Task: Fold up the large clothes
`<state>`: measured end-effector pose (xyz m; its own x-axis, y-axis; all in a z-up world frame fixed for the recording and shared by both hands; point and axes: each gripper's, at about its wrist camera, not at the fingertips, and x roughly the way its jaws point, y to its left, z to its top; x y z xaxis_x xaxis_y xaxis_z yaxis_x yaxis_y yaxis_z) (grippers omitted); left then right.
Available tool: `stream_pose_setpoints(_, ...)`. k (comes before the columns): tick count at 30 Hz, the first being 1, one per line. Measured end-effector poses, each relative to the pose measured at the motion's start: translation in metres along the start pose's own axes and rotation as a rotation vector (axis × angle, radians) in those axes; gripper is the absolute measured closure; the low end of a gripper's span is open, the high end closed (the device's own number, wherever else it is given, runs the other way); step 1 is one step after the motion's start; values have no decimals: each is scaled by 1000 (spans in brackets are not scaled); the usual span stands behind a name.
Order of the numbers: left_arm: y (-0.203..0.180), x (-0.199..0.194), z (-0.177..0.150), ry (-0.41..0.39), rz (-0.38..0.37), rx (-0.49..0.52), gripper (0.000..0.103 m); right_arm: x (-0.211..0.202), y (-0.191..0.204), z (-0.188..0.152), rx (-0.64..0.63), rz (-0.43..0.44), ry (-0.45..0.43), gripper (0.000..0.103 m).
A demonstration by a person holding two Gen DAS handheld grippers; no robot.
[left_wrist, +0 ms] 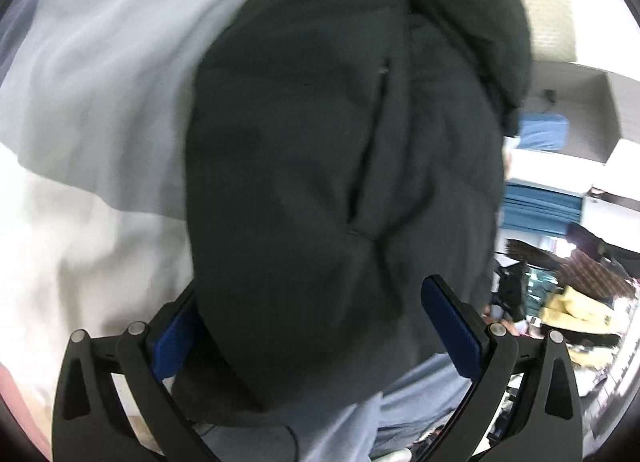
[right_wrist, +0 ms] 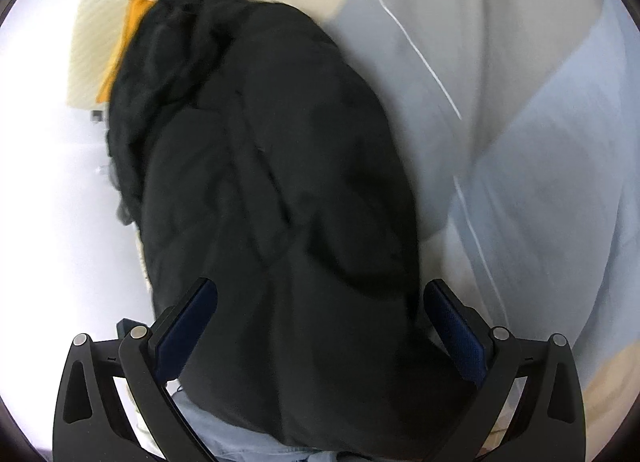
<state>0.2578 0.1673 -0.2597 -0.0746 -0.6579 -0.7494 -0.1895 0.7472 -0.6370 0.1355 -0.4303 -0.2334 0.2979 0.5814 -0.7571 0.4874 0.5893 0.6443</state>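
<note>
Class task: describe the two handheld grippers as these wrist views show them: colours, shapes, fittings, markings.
The left gripper and the right gripper look identical: matte black plastic frames with curved, ribbed linkage arms and triangular cut-outs, joined by round silver pivot pins. Each finger carries a flat rectangular blue pad with a finely textured face. No cables, labels or sleeves show on either.

Both views motion-blurred, fisheye with dark vignette at corners and strong bending at edges. Left wrist view: black garment [left_wrist: 340, 182] underexposed, folds barely readable; white fabric at left edge blown out; room clutter at right edge smeared. Right wrist view: white surface at left fully overexposed, glare; pale blue sheet [right_wrist: 560, 182] at right streaked by blur. Gripper fingers [right_wrist: 184, 330] sharpest, bottom of frame.
</note>
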Motion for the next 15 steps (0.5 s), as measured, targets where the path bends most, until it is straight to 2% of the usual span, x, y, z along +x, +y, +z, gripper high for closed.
stream_pose_setpoints(4,-10,10,0,51,32,55,1,4,1,0,6,18,26,0)
stream_pose_setpoints(8,-18,12,-3,69,7,97,1,-17,26,-6,-84,176,-58,0)
stream_pose_setpoints(9,-21,11,-5,73,0,114,1,-21,32,-9,-117,180,-74,0)
stream_pose_setpoints(12,-28,16,-2,75,16,123,1,-16,35,-11,-141,120,-61,0)
stream_pose_setpoints(15,-32,19,0,73,41,112,2,-9,23,-6,-88,63,-46,0)
